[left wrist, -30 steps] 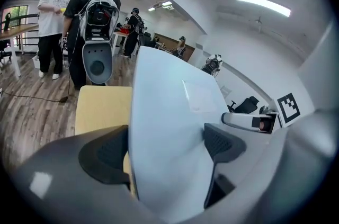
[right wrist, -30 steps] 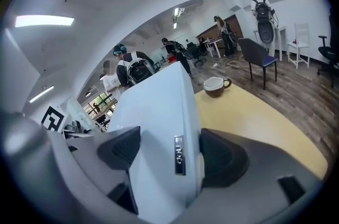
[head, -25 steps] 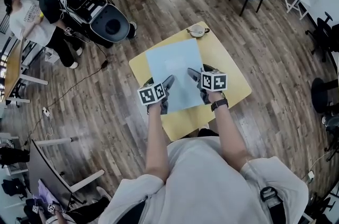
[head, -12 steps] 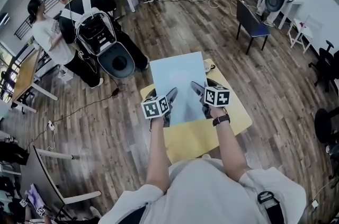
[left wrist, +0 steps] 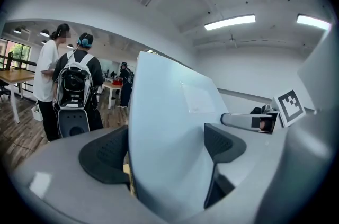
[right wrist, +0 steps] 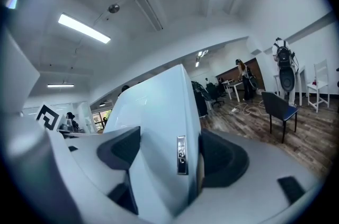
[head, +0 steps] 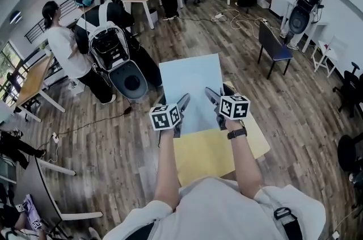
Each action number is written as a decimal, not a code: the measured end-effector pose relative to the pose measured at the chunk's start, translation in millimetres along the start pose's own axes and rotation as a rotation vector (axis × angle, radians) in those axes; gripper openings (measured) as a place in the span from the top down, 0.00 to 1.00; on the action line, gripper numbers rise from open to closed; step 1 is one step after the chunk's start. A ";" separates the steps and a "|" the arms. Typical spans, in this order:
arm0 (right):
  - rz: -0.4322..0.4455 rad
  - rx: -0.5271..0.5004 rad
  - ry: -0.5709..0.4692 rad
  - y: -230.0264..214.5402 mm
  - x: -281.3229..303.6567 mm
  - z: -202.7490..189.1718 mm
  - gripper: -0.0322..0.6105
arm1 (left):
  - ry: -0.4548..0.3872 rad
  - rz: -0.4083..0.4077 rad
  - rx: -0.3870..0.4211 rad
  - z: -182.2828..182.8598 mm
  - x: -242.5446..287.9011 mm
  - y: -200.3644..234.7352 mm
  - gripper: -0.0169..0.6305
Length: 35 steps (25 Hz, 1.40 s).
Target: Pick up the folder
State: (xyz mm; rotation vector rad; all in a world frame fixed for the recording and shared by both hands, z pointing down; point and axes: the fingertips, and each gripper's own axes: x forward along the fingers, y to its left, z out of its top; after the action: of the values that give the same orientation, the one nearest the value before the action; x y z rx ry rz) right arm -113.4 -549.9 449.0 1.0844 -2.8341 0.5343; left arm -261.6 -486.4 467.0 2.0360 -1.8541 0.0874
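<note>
1 folder (head: pixel 191 88) held above 1 table (head: pixel 212 148) by 2 grippers: L gripper (head: pixel 181 102) clamped on its left edge, R gripper (head: pixel 211 96) on its right.

Both your forearms reach forward, side by side, elbows bent. Your left gripper (head: pixel 182 101) has its jaws clamped on the left edge of the folder (head: pixel 190 83). Your right gripper (head: pixel 211 95) has its jaws clamped on the right edge. Marker cubes face up.
</note>
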 end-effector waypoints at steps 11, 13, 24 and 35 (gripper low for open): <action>0.053 -0.104 -0.167 42.6 -10.3 73.7 0.39 | -0.177 0.005 0.087 76.1 -36.1 -5.0 0.27; 0.063 -0.128 -0.196 48.8 -13.9 86.2 0.39 | -0.208 0.006 0.099 87.9 -42.2 -7.9 0.27; 0.118 -0.193 -0.240 81.4 -20.3 98.2 0.39 | -0.284 0.041 0.108 98.7 -74.7 -0.5 0.27; 0.124 -0.191 -0.222 84.2 -21.7 88.4 0.39 | -0.280 0.050 0.096 87.9 -79.5 1.3 0.27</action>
State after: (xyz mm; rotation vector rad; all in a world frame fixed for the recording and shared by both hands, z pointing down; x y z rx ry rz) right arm -146.6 -507.9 337.2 0.9957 -3.0794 0.1520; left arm -291.3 -439.4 362.2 2.1587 -2.1050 -0.1023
